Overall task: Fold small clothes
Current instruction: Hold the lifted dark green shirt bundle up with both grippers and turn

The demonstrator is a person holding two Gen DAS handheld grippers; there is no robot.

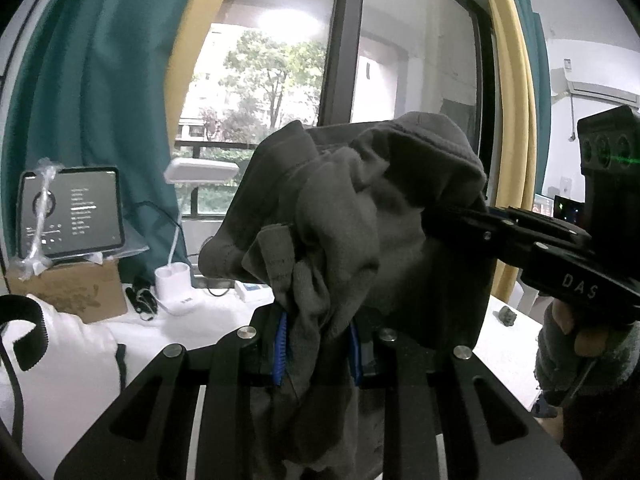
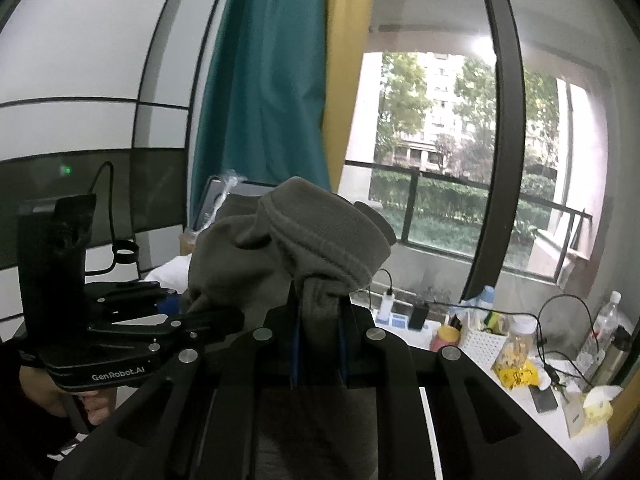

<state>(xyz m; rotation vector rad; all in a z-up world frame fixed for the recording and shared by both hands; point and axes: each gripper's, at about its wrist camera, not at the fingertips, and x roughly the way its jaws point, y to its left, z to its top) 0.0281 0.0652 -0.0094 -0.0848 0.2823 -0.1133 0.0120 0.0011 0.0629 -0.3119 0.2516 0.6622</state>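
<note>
Pinching bunched grey garment point(image 1: 344, 216) between blue-padded fingers of left gripper point(image 1: 320, 344), raised above white table point(image 1: 504, 344). Clamped too by right gripper point(image 2: 318, 344), reaching in from right edge of left view. Soft knit, creased, stitched hem folded over top. Both grippers near level, close together.

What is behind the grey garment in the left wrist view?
Behind the grey garment are the dark window frame, the balcony railing and trees. The cloth hides the lower window and part of the white table.
</note>
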